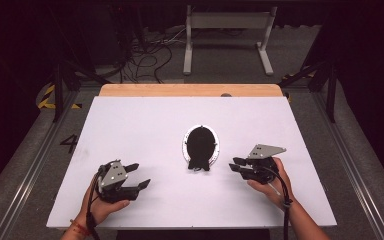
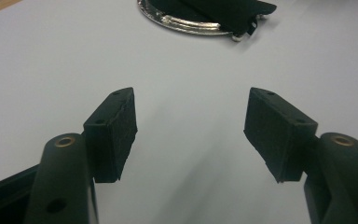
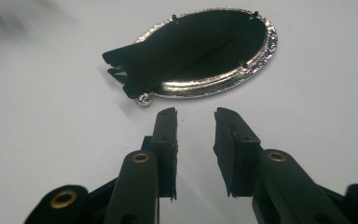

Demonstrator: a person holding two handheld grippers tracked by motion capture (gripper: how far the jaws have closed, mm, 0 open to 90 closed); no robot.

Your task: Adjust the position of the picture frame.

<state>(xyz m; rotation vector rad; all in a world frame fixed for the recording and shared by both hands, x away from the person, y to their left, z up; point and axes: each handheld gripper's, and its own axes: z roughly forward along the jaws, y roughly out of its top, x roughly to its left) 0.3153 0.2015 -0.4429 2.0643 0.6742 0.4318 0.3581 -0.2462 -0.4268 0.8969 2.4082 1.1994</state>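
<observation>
Oval frame [image 1: 200, 145] between hand-held grippers

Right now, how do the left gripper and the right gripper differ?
The left gripper has its jaws spread wide, while the right gripper has its jaws closer together, with a narrow gap. The right gripper sits close beside the oval silver frame; the left gripper is farther from it. Both are open, hold nothing, and point toward the frame over the white table.

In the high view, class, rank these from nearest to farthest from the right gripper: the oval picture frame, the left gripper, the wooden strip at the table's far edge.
1. Oval picture frame, just left of the right gripper.
2. Left gripper, across the near side.
3. Wooden strip, along the far edge.
</observation>
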